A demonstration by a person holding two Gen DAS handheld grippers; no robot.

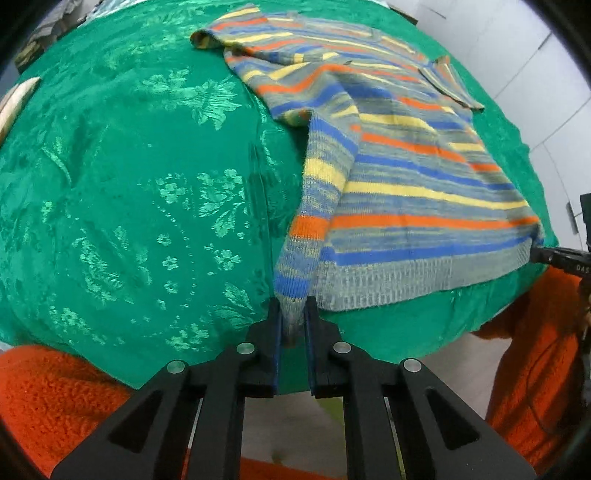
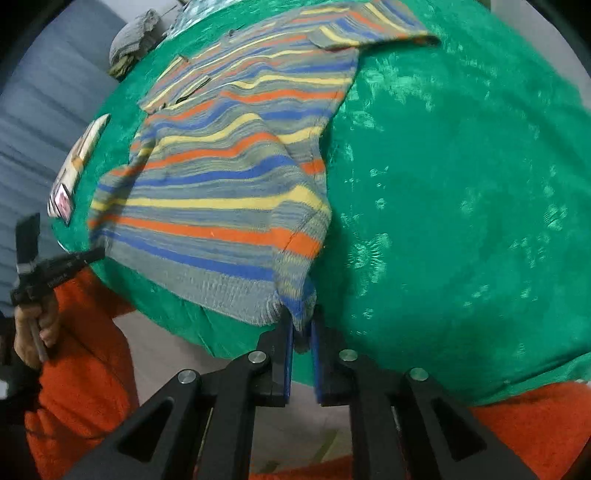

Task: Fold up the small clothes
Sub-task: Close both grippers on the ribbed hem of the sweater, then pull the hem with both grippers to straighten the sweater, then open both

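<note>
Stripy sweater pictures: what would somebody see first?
The orange, blue, yellow and grey striped knitted sweater lies spread on a shiny green flowered tablecloth. The left gripper pinches one near hem corner and the right gripper pinches the other.

We see the sweater's [image 1: 388, 155] hem corners vanish between each pair of tongs, so the pinched cloth is hidden. Far beyond the right tongs [image 2: 302, 325], a grey bundle [image 2: 135, 35] is too small to identify. Left of them, a flat printed item [image 2: 79, 162] is blurred. The worktop [image 1: 129, 184] runs past the frame.
</note>
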